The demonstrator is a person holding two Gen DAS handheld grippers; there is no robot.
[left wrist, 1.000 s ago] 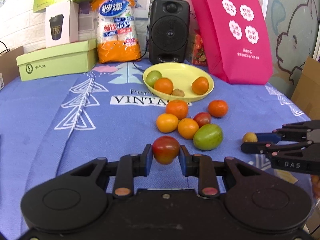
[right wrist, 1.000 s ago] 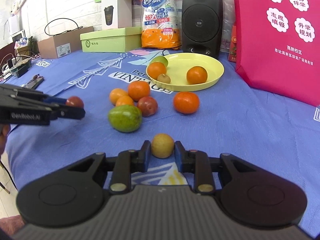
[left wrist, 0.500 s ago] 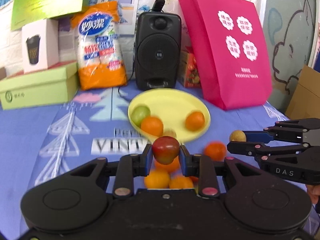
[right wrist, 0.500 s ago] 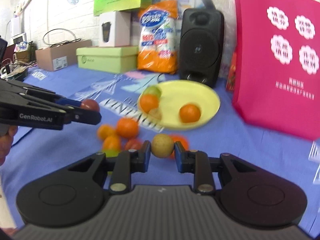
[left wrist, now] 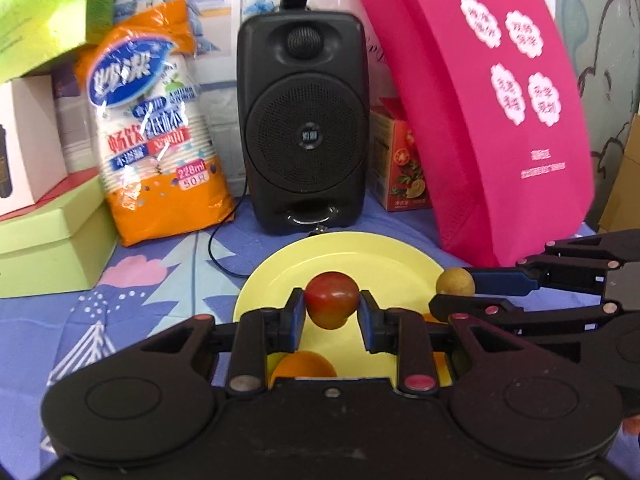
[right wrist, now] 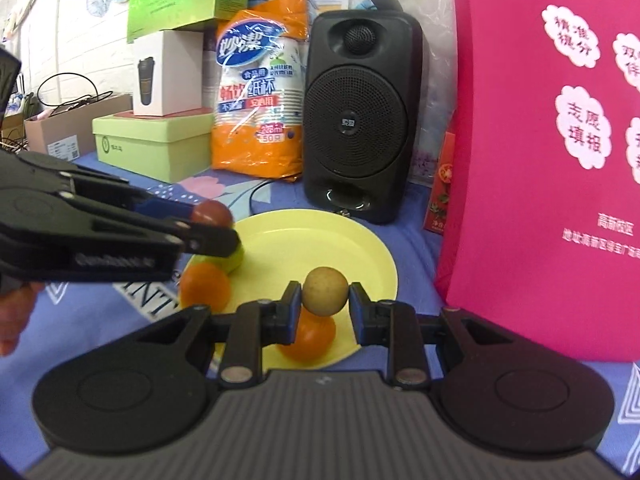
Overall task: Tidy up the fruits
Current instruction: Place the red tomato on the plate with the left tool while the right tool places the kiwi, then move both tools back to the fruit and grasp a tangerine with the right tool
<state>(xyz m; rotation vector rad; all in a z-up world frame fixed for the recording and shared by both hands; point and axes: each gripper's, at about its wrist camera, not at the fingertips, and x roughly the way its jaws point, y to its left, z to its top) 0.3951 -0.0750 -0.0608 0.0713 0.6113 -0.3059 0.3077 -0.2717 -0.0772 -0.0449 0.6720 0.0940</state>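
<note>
Glossy red-green fruit [left wrist: 332,299] sits clamped in our left gripper [left wrist: 331,314] above the smooth yellow plate [left wrist: 360,252]. Our right gripper [right wrist: 325,303] pinches a round, matte tan fruit [right wrist: 325,290].

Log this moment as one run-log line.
left tongs: shut on red-green fruit | right tongs: shut on tan round fruit | both above yellow plate | stage: carrying to plate
</note>
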